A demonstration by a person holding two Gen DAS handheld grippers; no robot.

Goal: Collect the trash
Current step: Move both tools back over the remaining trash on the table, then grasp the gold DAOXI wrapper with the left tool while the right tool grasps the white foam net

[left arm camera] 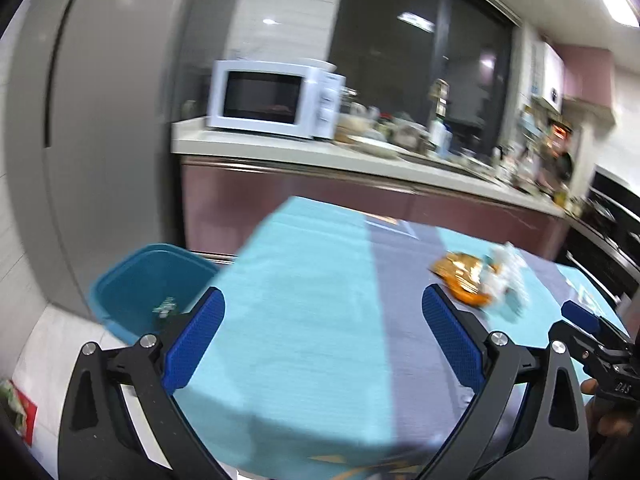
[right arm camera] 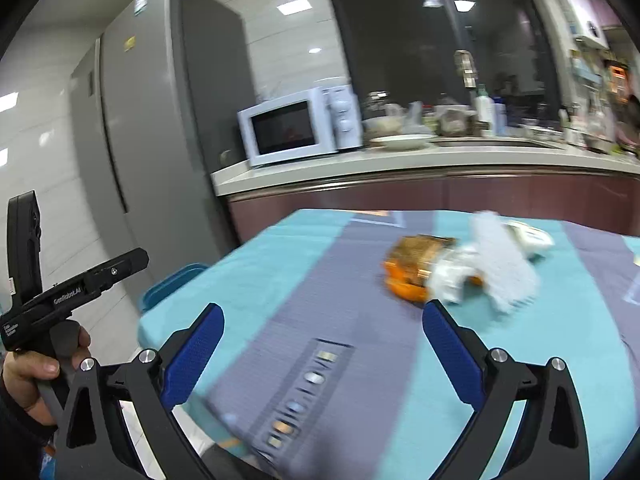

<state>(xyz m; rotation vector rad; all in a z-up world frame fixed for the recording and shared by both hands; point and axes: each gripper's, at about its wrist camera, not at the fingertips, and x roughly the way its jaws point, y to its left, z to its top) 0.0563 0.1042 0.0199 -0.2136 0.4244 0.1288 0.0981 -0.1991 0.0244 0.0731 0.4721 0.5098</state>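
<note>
A pile of trash lies on the table's far right: an orange wrapper (left arm camera: 460, 276) (right arm camera: 412, 268) with crumpled white paper (left arm camera: 506, 280) (right arm camera: 500, 268) on and beside it. A teal bin (left arm camera: 136, 292) (right arm camera: 172, 284) stands on the floor at the table's left edge, with a small piece of packaging (left arm camera: 164, 306) inside. My left gripper (left arm camera: 322, 340) is open and empty above the table's near left part, short of the trash. My right gripper (right arm camera: 322, 344) is open and empty, its right finger (right arm camera: 448, 344) just in front of the wrapper.
The table wears a teal and grey cloth (left arm camera: 312, 280) (right arm camera: 320, 300). Behind it runs a counter (left arm camera: 320, 152) with a white microwave (left arm camera: 276, 98) (right arm camera: 300, 128), dishes and bottles. A grey fridge (left arm camera: 100, 120) (right arm camera: 160, 120) stands at the left. A red-green packet (left arm camera: 18, 408) lies on the floor.
</note>
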